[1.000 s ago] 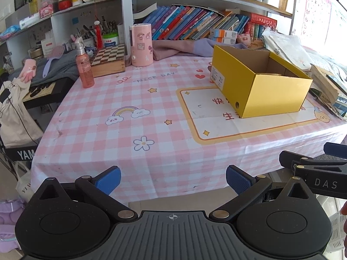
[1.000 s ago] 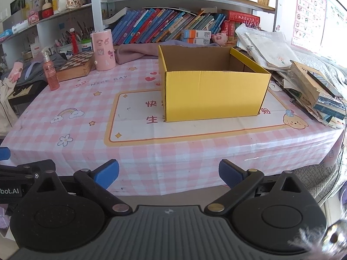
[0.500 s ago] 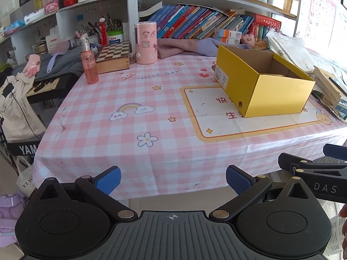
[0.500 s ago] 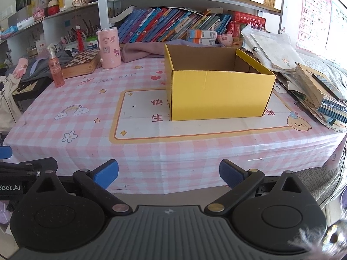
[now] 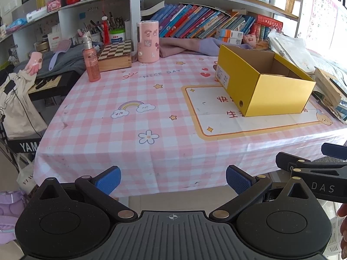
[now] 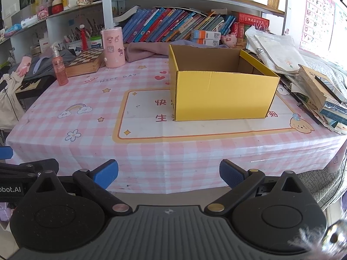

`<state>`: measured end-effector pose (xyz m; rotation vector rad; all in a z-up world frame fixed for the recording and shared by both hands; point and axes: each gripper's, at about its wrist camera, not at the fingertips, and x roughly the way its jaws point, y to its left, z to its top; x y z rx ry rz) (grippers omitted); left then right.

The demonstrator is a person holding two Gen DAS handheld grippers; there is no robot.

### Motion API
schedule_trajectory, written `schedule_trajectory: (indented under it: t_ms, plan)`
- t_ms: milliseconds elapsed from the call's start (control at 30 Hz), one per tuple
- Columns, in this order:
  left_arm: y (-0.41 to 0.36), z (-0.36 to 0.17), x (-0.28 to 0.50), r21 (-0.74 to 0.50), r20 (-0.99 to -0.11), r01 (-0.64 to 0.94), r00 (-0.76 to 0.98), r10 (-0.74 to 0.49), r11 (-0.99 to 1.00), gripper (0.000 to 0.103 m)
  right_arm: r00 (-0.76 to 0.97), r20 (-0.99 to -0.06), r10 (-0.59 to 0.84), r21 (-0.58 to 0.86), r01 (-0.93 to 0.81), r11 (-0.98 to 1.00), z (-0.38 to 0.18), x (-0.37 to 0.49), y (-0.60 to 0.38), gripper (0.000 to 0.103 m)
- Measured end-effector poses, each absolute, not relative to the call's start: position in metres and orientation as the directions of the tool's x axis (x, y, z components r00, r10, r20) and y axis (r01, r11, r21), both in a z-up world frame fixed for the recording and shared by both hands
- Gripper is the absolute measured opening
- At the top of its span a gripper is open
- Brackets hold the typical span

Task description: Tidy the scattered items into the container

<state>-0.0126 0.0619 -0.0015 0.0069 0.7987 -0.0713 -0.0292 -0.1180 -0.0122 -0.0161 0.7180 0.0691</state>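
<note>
An open yellow cardboard box (image 5: 279, 95) (image 6: 221, 95) stands on the pink checked tablecloth (image 5: 134, 95) (image 6: 91, 99), right of centre. A pink spray bottle (image 5: 91, 62) (image 6: 59, 67), a wooden chessboard box (image 5: 115, 55) (image 6: 86, 61) and a pink cylindrical container (image 5: 148, 42) (image 6: 113, 46) stand at the far left of the table. My left gripper (image 5: 173, 179) is open and empty, short of the table's near edge. My right gripper (image 6: 168, 174) is open and empty, also short of the near edge. The box's inside looks empty from here.
A purple cloth (image 5: 186, 46) lies at the table's back by a row of books (image 5: 203, 25). Stacked papers and books (image 6: 321, 91) crowd the right edge. Bags (image 5: 15, 104) and a keyboard stand left of the table. The right gripper's side shows in the left wrist view (image 5: 314, 177).
Both grippers have pulled back and risen slightly, so the table looks a little farther and lower. Both stay open and empty. Nothing on the table has moved.
</note>
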Motion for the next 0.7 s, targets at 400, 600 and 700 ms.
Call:
schedule_trajectory:
  t_ms: [400, 600, 700]
  plan:
    - [0.0604, -0.0023, -0.0124, -0.027, -0.720, 0.066, 0.691, -0.065, 0.997, 0.103, 0.750, -0.659, 0.057, 0.005, -0.072, 0.997, -0.0137, -0.0290, -0.1175, 0.101]
    - [0.0597, -0.0029, -0.0128, -0.013, -0.725, 0.056, 0.688, -0.048, 0.998, 0.103, 0.749, -0.659, 0.060, 0.008, -0.073, 0.997, -0.0139, -0.0286, -0.1185, 0.103]
    - [0.0612, -0.0038, -0.0127, -0.013, -0.729, 0.048, 0.684, -0.042, 0.999, 0.103, 0.747, -0.661, 0.068, 0.008, -0.084, 0.996, -0.0131, -0.0277, -0.1175, 0.103]
